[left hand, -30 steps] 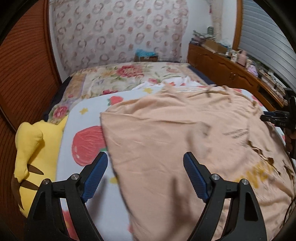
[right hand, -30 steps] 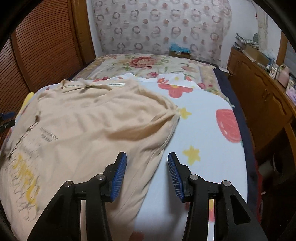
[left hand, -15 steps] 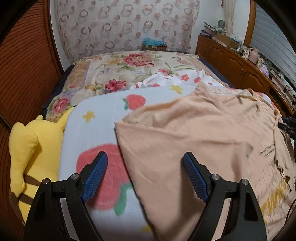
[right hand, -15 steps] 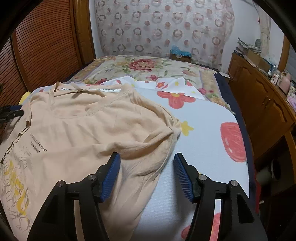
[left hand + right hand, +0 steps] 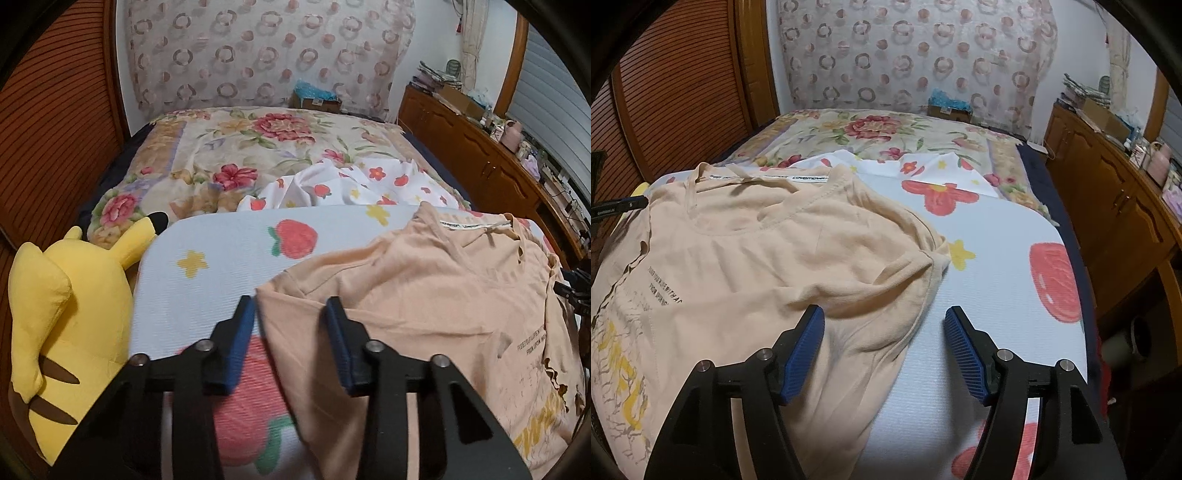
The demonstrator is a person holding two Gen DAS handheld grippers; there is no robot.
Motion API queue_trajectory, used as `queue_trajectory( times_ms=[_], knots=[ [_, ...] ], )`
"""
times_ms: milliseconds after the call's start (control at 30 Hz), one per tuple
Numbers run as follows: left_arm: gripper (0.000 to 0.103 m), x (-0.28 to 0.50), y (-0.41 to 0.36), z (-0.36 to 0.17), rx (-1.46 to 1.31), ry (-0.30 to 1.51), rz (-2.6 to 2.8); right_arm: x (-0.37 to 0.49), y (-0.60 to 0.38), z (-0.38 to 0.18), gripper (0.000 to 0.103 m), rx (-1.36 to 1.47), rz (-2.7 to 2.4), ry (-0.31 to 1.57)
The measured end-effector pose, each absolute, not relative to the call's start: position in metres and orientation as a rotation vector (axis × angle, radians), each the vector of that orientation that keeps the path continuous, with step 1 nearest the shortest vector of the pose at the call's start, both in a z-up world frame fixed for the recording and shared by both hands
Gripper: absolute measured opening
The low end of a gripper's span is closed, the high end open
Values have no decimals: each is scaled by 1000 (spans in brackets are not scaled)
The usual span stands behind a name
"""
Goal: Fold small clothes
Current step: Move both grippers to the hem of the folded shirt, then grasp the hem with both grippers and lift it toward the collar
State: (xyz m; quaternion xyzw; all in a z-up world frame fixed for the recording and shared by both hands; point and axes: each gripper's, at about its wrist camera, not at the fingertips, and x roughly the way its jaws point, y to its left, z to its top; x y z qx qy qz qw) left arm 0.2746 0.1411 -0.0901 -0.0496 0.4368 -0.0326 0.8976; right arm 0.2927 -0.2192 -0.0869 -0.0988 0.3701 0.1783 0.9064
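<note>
- The left gripper [image 5: 290, 314] hangs over the left sleeve [image 5: 295, 314] of the peach T-shirt [image 5: 424, 295]. Its jaws have just been closing, with the sleeve's corner and hem between them, but a gap shows on both sides of the cloth, so I judge the pads are not yet pressing on it.
- The right gripper [image 5: 884, 332] stands with its jaws well apart and has just been opening; they straddle the shirt's right side below the right sleeve [image 5: 923, 266], gripping nothing.
- The T-shirt lies spread on the fruit-print mat [image 5: 997, 277], neck [image 5: 757, 206] and label towards the far end, printed lettering [image 5: 661, 291] face up near the viewer. The body is fairly flat, though the right sleeve is bunched and wrinkled.
- Beyond the mat lies a crumpled white strawberry-print cloth [image 5: 351, 184] on the floral bedspread [image 5: 240, 147]; whether it is another garment waiting to be folded I cannot tell.
- A yellow plush toy [image 5: 55, 314] sits just beside the mat's left edge, clear of the shirt.
- Progress, as I judge it: the shirt is laid out, but no fold shows yet. Left to do are taking hold of the sleeves, turning both sides in, then folding the length over.
- The bunched right sleeve may need smoothing first, or the fold will be lumpy.
</note>
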Motion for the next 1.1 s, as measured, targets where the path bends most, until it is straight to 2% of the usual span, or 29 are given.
queue_trajectory(
  times_ms=[33,67,200,233,300,333,367,600,833,1100],
  knots=[
    [30,275,141,-90,-98,905,-74,294,-218,-86,62,-212,370,762],
    [29,274,141,-90,-88,907,-77,296,-216,-85,58,-217,385,766],
    [29,275,137,-87,-73,929,-72,312,-215,-83,57,-199,388,776],
    [29,275,137,-88,-68,931,-73,314,-215,-84,53,-198,384,778],
    [18,275,136,-88,-76,940,-85,318,-213,-83,34,-193,395,777],
    [6,274,135,-87,-92,947,-104,319,-212,-82,13,-193,404,779],
    [5,273,133,-86,-99,949,-108,320,-211,-81,7,-188,419,786],
    [4,231,111,-50,-70,847,-139,290,-202,-53,6,-186,457,698],
    [4,135,98,-1,-71,682,-174,209,-218,-22,6,-159,506,568],
    [4,29,89,3,-91,601,-185,98,-272,-42,6,-107,529,523]
  ],
)
